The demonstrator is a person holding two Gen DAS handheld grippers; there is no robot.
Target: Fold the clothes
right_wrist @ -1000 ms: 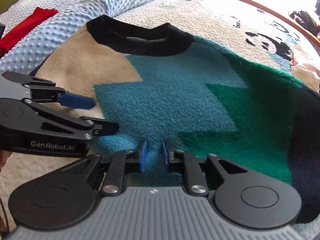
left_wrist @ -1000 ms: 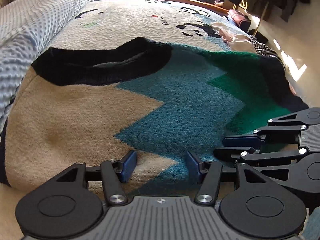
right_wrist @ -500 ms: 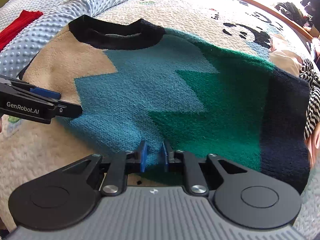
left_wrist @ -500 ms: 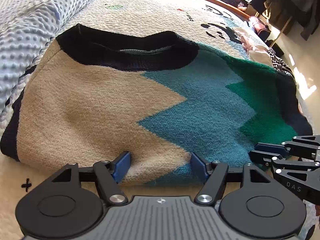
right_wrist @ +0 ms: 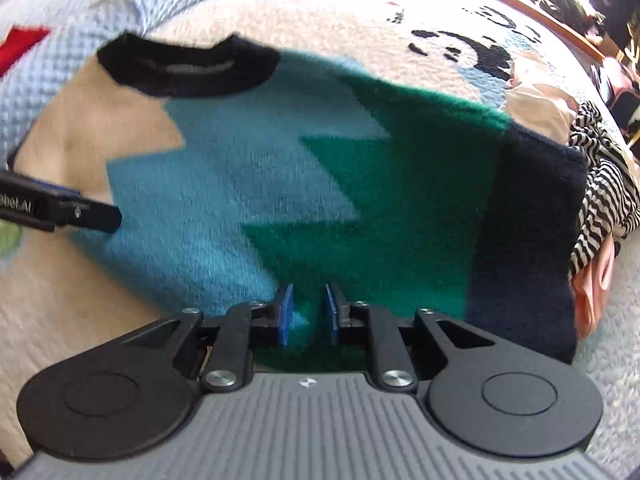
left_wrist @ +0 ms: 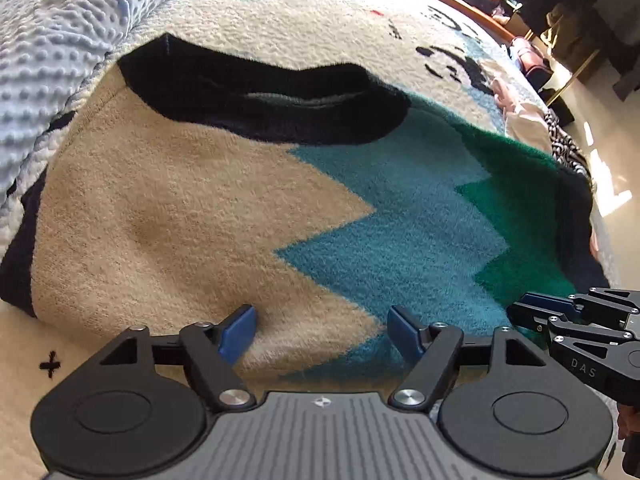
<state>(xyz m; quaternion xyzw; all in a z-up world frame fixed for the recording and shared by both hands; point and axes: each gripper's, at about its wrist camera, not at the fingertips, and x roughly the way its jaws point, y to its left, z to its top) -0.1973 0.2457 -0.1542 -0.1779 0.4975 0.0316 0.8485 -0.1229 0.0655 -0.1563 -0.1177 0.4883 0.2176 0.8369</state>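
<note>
A knitted sweater with beige, blue, green and navy zigzag blocks and a black collar lies flat on the bed; it also shows in the right wrist view. My left gripper is open, its pads at the sweater's near beige and blue edge. My right gripper has its pads close together with the sweater's near green edge between them, and it shows at the right of the left wrist view. The left gripper's fingers show at the left of the right wrist view.
The bed cover is cream with black prints. A light blue dotted blanket lies along the left. A striped garment and pink clothes lie at the right. A red cloth lies far left. A wooden bed frame runs behind.
Both grippers have pulled back to the sweater's near edge and spread apart. The right gripper has slid right onto the green part. The left gripper stays open.
</note>
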